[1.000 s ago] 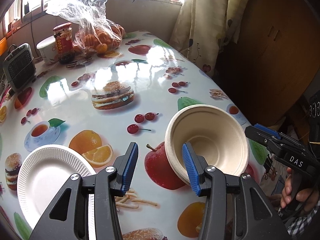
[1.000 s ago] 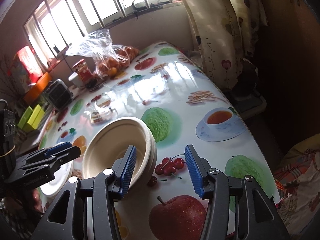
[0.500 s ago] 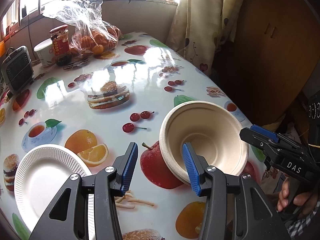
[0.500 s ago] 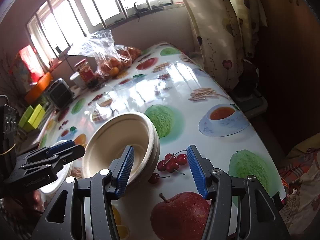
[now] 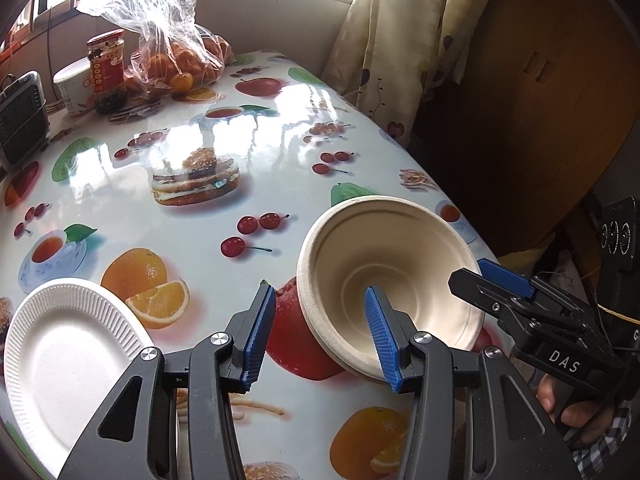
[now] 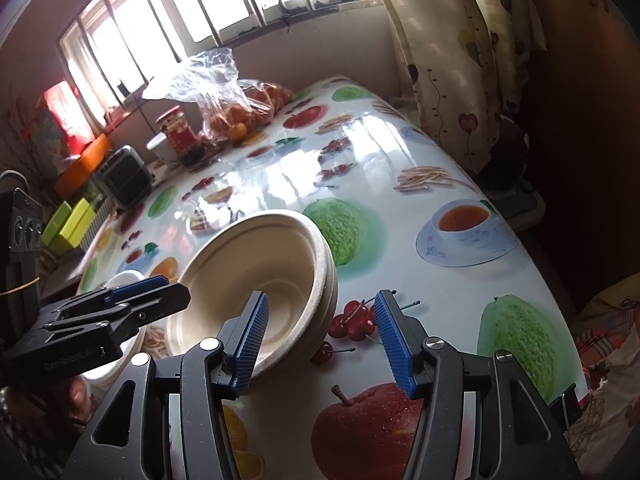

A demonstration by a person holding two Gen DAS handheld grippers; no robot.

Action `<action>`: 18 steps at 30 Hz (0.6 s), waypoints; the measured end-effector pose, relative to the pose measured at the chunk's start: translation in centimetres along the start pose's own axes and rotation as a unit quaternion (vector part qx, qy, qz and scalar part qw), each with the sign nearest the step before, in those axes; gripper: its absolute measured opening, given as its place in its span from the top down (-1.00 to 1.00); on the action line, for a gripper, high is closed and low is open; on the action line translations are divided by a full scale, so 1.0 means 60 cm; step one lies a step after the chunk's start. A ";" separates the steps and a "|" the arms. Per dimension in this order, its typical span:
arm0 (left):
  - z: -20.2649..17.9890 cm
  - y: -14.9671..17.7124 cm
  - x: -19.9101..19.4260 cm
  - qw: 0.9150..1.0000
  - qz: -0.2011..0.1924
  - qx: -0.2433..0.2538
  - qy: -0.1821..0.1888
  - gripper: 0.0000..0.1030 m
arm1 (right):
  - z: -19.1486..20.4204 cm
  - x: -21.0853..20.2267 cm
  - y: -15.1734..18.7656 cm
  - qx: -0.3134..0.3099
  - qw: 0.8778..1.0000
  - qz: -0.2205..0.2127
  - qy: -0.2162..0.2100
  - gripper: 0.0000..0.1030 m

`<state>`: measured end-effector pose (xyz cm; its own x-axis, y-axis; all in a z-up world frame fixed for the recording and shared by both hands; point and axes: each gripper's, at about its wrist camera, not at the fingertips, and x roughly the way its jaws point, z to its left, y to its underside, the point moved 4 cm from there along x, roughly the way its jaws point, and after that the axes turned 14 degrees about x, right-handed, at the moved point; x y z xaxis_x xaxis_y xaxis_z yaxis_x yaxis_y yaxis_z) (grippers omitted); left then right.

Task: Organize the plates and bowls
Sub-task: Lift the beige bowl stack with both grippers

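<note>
Right claw (image 5: 490,284), "DAS" lettering

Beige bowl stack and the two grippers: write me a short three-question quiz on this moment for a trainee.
1. True or false: the white plate lies flat on the table.
2. The beige bowl stack is: A) upside down; B) tilted, with one finger of the left gripper and one of the right gripper inside it; C) on the plate.
3. Fill in: the clear plastic bag holds ____.
Key: 1 true; 2 B; 3 oranges.
</note>
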<state>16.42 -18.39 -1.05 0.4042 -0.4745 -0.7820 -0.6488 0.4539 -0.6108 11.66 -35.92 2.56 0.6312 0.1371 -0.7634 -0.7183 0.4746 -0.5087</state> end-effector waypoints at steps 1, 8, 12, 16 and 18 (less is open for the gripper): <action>-0.001 0.000 0.000 1.000 0.000 0.001 -0.001 0.07 | 0.000 0.000 0.001 0.000 1.000 0.000 0.000 -0.07; -0.005 -0.001 0.002 1.000 0.001 0.001 0.002 0.09 | 0.001 -0.003 0.002 0.000 1.000 -0.004 -0.005 0.00; -0.006 -0.002 0.005 1.000 0.003 0.000 0.006 0.21 | 0.002 -0.001 0.004 0.000 1.000 0.000 -0.005 0.20; -0.007 -0.002 0.006 1.000 0.004 0.001 0.006 0.33 | 0.000 0.001 0.006 0.004 1.000 0.005 -0.007 0.28; -0.006 -0.003 0.007 1.000 0.003 -0.001 0.007 0.35 | 0.002 0.003 0.007 0.002 1.000 0.008 -0.010 0.38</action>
<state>16.47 -18.93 -1.24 0.3907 -0.4818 -0.7844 -0.6530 0.4555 -0.6051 11.49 -35.56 2.26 0.6257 0.1623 -0.7630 -0.7268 0.4766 -0.4946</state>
